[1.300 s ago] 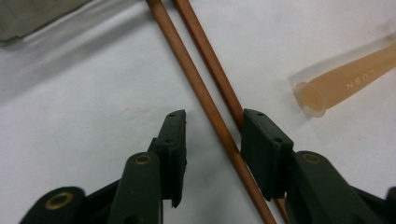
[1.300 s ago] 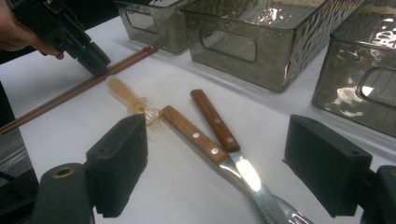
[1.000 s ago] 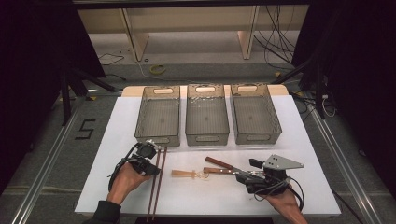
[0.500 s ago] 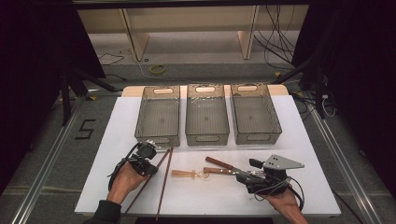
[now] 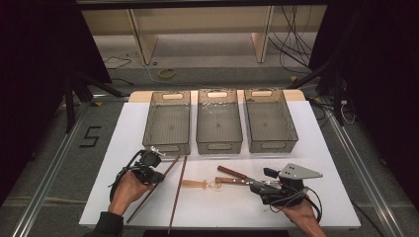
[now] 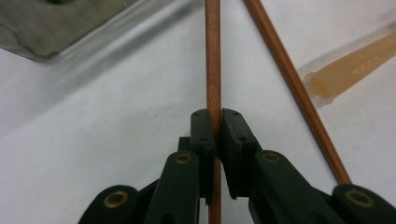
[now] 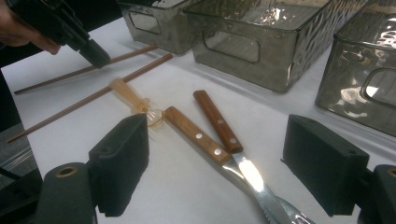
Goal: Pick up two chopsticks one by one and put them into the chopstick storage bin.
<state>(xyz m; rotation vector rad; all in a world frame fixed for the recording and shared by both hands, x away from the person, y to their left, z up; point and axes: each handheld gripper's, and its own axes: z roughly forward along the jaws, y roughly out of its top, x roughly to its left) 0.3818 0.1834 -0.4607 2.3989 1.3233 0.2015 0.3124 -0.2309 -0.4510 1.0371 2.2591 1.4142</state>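
Wooden stick (image 6: 213,56): clamped between left gripper (image 6: 217,122) jaws.
Right gripper (image 7: 219,161): jaws wide apart, over knives (image 7: 205,135), holding nothing.

The high view sits above the near edge of the table (image 5: 326,148), looking forward and down; it takes in the whole white top, three bins (image 5: 219,121) along the far side and the floor beyond. The left gripper view rides very close to the tabletop, looking along the left hand-held gripper (image 6: 217,135) at a brown stick (image 6: 213,56) and a second stick (image 6: 289,79) beside it. The right gripper view sits low near the right hand-held gripper (image 7: 215,163), facing left and far across the table toward the bins (image 7: 261,37). Both gripper views and the high view share the two sticks (image 5: 175,195) and the pale tube (image 5: 195,183).
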